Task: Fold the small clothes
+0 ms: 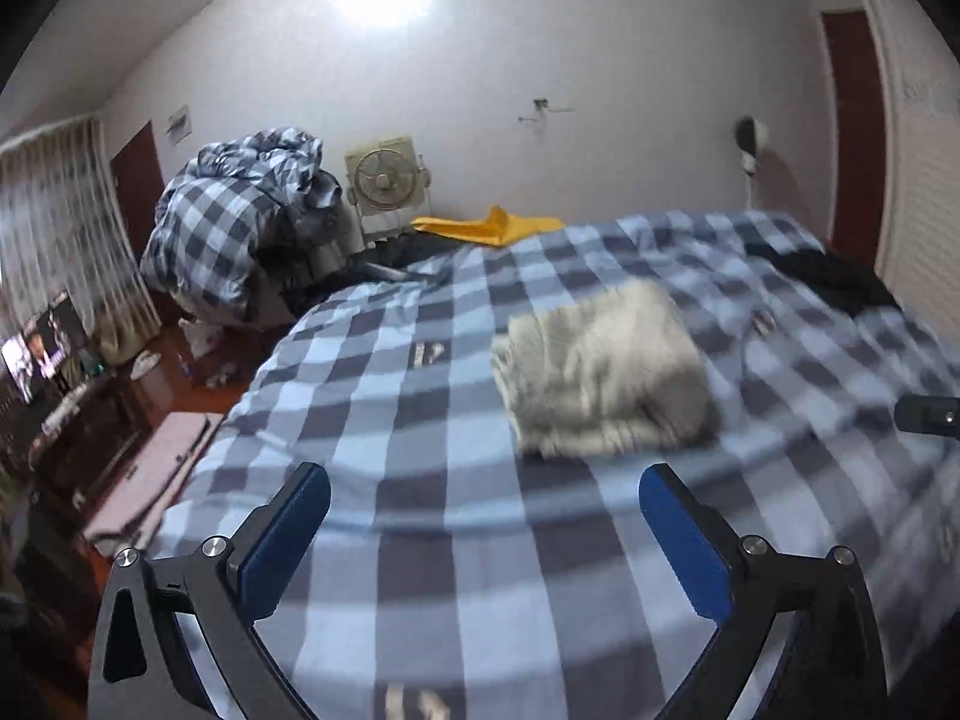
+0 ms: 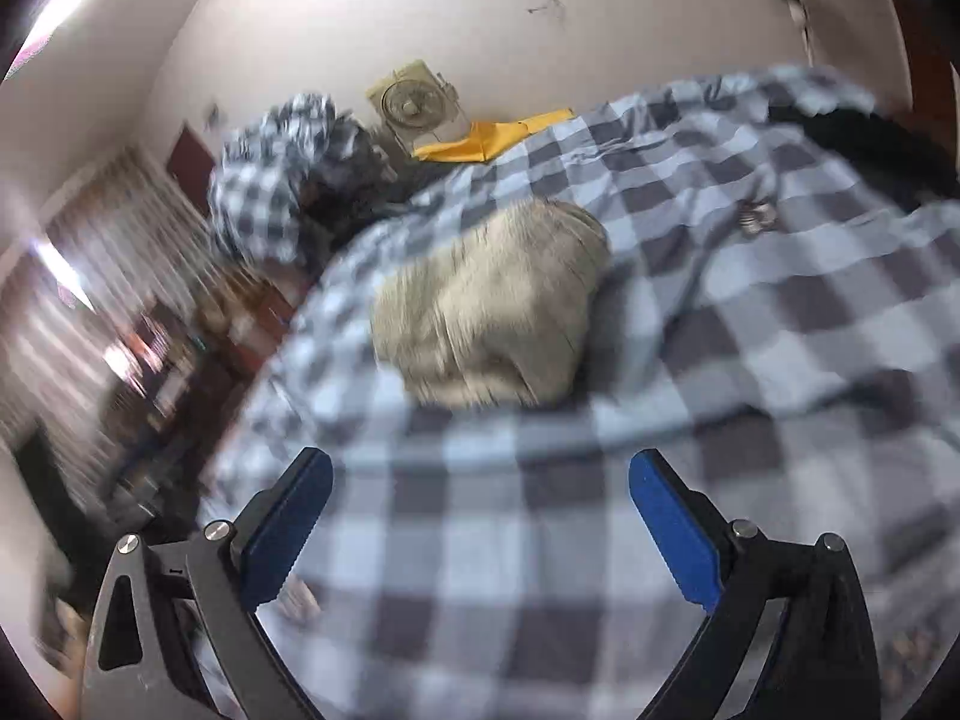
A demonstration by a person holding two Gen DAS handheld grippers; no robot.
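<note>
A pale beige garment (image 1: 606, 366) lies folded in a compact bundle on the blue checked bedspread (image 1: 420, 540). In the right wrist view the garment (image 2: 492, 306) sits ahead of the fingers, blurred. My left gripper (image 1: 483, 501) is open and empty, above the bed short of the bundle. My right gripper (image 2: 480, 486) is open and empty, also short of the bundle. A black part of the right gripper (image 1: 927, 414) shows at the right edge of the left wrist view.
A yellow cloth (image 1: 489, 225) lies at the bed's far edge. A dark garment (image 1: 840, 282) lies at the far right of the bed. A heap of checked bedding (image 1: 240, 222) and a fan (image 1: 384, 183) stand by the wall. The bed's left edge drops to a cluttered floor (image 1: 150, 468).
</note>
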